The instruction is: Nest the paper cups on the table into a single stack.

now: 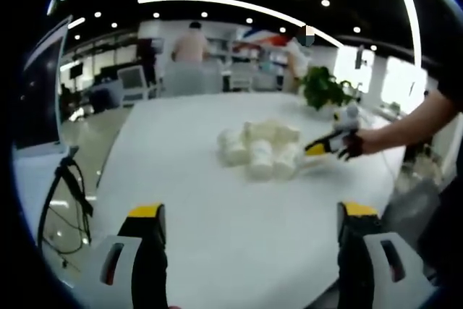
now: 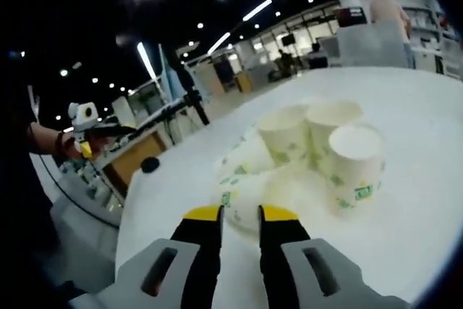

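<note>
Cups (image 1: 260,150) cluster on white table (image 1: 181,179) near potted plant (image 1: 324,88).

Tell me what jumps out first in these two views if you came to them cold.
First, the cluster of white paper cups with green print, unstacked in the middle of the white table, some upright and upside down, some tipped over. In the left gripper view, the right gripper reaches in beside the cluster. In the right gripper view its yellow-tipped jaws stand nearly closed just short of a tipped cup, while the left gripper waits wide open.
</note>
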{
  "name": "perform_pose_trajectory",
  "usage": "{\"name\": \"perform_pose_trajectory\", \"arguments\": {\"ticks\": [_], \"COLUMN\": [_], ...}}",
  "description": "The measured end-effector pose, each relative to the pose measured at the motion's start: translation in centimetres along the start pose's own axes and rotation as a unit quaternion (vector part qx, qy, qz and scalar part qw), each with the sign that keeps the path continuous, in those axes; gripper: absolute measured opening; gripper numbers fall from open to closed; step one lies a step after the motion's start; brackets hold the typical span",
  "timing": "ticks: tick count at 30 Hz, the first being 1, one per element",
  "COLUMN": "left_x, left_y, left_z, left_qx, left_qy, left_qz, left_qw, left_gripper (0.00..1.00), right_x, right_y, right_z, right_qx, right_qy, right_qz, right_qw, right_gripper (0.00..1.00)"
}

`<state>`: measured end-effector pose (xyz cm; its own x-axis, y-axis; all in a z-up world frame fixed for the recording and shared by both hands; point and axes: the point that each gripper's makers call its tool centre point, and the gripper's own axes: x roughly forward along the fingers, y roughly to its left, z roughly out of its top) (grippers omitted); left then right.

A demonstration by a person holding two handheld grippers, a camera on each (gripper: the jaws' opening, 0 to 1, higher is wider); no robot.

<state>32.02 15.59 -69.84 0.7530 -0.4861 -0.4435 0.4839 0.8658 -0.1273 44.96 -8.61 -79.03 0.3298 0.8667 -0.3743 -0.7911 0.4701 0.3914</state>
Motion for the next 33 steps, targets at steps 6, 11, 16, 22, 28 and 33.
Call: {"name": "perform_pose_trajectory", "arguments": {"ticks": [6, 11, 16, 22, 28, 33], "left_x": [-0.1, -0.2, -0.4, -0.3, -0.1, 0.1], "left_y": [-0.2, -0.3, -0.2, -0.6, -0.8, -1.2], "left_z": [-0.5, -0.5, -0.3, -0.2, 0.1, 0.3], "left_qx": [-0.004, -0.004, -0.005, -0.005, 0.000, 0.004], "left_qy": [0.005, 0.004, 0.000, -0.004, -0.010, -0.014], "left_qz": [0.000, 0.001, 0.003, -0.001, -0.009, -0.015], "left_qw": [1.0000, 1.0000, 1.0000, 1.0000, 0.9999, 0.9998], "left_gripper": [0.97, 0.97, 0.96, 0.96, 0.96, 0.96], "right_x": [0.2, 0.1, -0.2, -0.8, -1.5, -2.2], "right_y": [0.3, 0.4, 0.6, 0.8, 1.2, 1.5], "right_z": [-0.4, -0.4, -0.1, 0.1, 0.7, 0.9], "right_qx": [0.020, 0.045, 0.049, 0.067, 0.062, 0.065], "right_qy": [-0.007, -0.020, -0.032, -0.043, -0.047, -0.049], "right_qz": [0.013, 0.018, 0.020, 0.019, 0.015, 0.012], "right_qw": [0.9997, 0.9986, 0.9981, 0.9966, 0.9969, 0.9966], "right_gripper": [0.07, 0.01, 0.00, 0.00, 0.00, 0.00]}}
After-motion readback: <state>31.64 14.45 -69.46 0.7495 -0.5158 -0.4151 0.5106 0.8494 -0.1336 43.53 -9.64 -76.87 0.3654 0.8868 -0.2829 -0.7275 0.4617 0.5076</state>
